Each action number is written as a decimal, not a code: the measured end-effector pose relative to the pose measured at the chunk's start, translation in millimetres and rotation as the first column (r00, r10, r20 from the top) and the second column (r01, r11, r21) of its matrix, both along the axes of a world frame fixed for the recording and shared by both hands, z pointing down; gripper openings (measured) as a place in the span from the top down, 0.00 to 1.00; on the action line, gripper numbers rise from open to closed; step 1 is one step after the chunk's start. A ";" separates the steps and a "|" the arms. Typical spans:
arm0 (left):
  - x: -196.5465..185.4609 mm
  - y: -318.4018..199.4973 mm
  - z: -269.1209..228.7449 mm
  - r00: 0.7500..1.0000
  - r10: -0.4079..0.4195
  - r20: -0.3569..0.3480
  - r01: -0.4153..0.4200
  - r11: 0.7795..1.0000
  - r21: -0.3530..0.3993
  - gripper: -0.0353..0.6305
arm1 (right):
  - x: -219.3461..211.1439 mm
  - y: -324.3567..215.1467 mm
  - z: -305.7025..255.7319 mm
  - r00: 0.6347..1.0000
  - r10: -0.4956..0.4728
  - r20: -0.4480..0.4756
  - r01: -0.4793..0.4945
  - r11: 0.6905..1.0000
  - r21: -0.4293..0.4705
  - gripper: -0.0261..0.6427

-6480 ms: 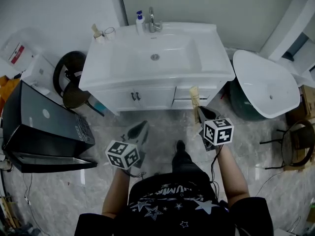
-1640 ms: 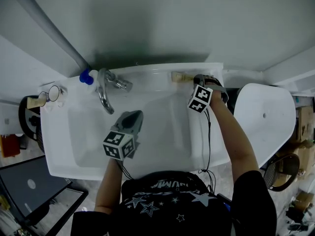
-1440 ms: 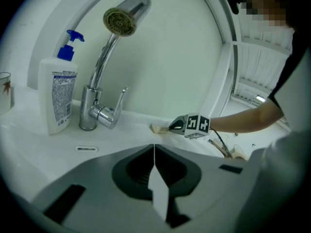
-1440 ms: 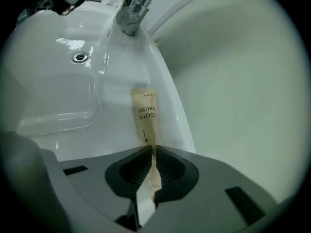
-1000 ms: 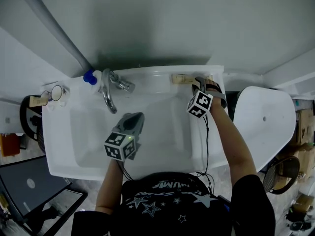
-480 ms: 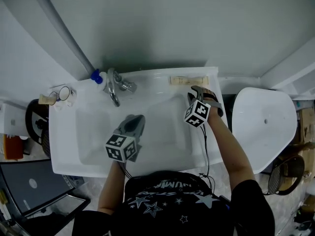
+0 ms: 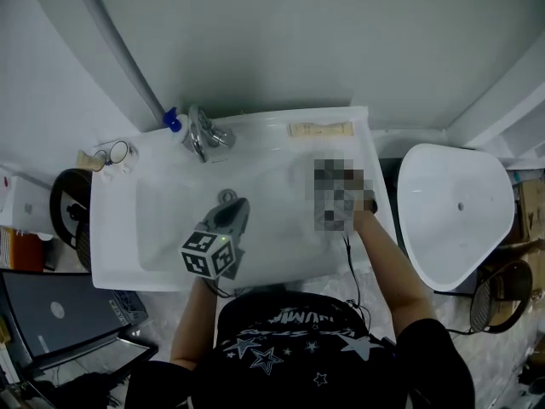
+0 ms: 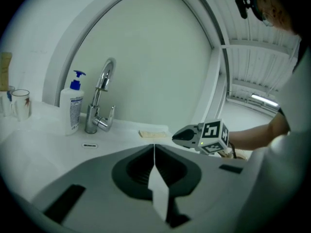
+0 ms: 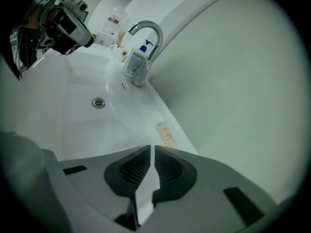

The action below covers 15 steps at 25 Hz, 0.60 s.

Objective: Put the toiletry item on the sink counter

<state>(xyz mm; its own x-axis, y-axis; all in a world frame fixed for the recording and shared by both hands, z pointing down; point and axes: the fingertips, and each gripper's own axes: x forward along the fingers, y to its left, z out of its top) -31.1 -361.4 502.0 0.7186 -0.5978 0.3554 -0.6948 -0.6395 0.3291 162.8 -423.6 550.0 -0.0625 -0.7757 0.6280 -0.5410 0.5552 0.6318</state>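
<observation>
now the toiletry item [image 7: 319, 129], a flat pale tube, lies on the white sink counter [image 7: 111, 254]. it rests on the back rim, at about 1 o'clock from the bowl, close to the wall. nothing touches it.

the tap [image 7: 200, 135] stands on the back rim at about 11 o'clock from the bowl. a soap bottle [image 7: 173, 122] with a blue pump stands just beside the tap, at its 10 o'clock. a cup [image 7: 119, 152] stands at the far left corner of the counter, at about 9 o'clock from the tap.

the left gripper [image 7: 226, 199] hangs over the middle of the bowl and points to 12 o'clock. in the left gripper view its jaws are pressed together, with nothing between them. that view also shows the tube [image 8: 153, 133] on the rim past the jaw tips, and the right gripper [image 8: 176, 136] just to the tube's 3 o'clock, apart from it.

the right gripper is over the right side of the bowl, at about 5 o'clock from the tube. its jaws have just been closing. in the right gripper view [image 9: 151, 152] they are nearly together, with only a thin slit, and nothing is between them. the tube [image 9: 166, 135] lies just past the jaw tips at 12 o'clock. the drain [image 9: 98, 102] is down in the bowl at about 10 o'clock.
</observation>
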 end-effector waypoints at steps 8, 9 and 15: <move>6.6 42.9 -11.7 1.000 0.006 0.008 -0.006 1.000 0.027 0.92 | -13.3 41.7 -29.2 0.989 0.003 0.145 -0.016 0.996 0.083 0.94; 6.9 49.4 -12.1 1.000 0.006 0.011 -0.006 1.000 0.029 0.92 | -14.5 48.6 -29.1 0.988 0.001 0.153 -0.013 0.997 0.076 0.94; 6.7 87.9 -14.3 1.000 -0.007 0.018 0.007 0.999 0.038 0.92 | -19.2 92.9 -20.5 0.988 -0.029 0.149 0.024 0.999 0.039 0.94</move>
